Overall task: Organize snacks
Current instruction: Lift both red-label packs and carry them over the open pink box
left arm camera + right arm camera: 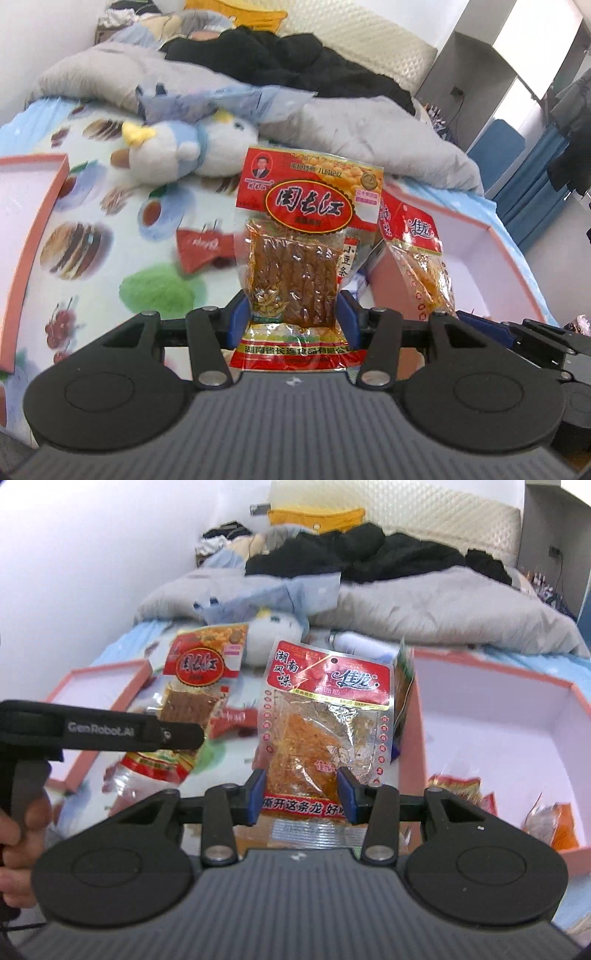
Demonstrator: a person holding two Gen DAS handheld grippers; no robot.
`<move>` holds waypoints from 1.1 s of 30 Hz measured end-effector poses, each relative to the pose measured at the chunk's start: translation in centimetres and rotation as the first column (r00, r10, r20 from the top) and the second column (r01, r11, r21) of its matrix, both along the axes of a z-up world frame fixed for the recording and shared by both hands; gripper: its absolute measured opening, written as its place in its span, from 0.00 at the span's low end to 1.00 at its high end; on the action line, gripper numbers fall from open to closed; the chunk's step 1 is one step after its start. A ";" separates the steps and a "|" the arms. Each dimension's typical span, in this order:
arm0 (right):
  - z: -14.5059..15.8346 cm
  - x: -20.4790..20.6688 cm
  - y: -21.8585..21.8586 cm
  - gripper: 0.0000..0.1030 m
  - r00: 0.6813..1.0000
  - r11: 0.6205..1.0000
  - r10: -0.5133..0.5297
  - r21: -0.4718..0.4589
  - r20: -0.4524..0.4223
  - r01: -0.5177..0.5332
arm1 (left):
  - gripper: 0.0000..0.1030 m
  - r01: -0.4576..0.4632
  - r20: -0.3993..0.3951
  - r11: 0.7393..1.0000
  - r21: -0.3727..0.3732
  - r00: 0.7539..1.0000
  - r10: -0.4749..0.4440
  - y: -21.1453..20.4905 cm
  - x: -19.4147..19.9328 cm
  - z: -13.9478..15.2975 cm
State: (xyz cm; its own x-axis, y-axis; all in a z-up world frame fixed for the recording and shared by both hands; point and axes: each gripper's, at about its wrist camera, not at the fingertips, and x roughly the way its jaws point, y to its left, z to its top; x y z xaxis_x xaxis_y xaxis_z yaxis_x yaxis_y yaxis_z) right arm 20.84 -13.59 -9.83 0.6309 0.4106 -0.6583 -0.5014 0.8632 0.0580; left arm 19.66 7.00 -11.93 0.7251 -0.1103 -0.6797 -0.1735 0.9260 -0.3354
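Both packs are up off the bed at once. Left tongs [293, 325] are clamped on the bean-strip pack [295, 258], gripping low on its crinkly, glossy plastic. Further right, the right tongs [301, 794] are clamped on the shredded snack pack [325, 723], same slick clear film with a red header. Risk I see: both are floppy flat pouches pinched near the bottom, so they could sag or slide out before reaching the pink box [498, 716] on the far right, which has smooth white card inside.
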 end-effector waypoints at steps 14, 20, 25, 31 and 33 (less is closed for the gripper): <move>5.6 2.1 -4.4 0.43 0.991 0.995 -0.068 0.079 0.114 0.059 | 0.55 0.040 0.110 0.999 0.010 0.993 -0.041 -4.2 3.4 7.0; 7.6 2.9 -6.9 0.43 0.978 0.992 -0.104 0.091 0.178 0.089 | 0.55 0.087 0.157 0.996 0.018 0.983 -0.089 -7.5 4.9 9.3; 8.3 3.6 -9.2 0.43 0.967 0.987 -0.144 0.100 0.211 0.125 | 0.55 0.137 0.177 0.990 0.034 0.974 -0.141 -10.8 6.6 10.5; 6.8 5.7 -12.5 0.43 0.960 0.976 -0.209 0.098 0.184 0.194 | 0.55 0.212 0.143 0.976 0.049 0.966 -0.217 -14.9 10.2 9.6; 5.8 6.7 -13.5 0.43 0.959 0.971 -0.233 0.090 0.163 0.221 | 0.55 0.237 0.120 0.970 0.053 0.963 -0.241 -16.1 11.5 8.6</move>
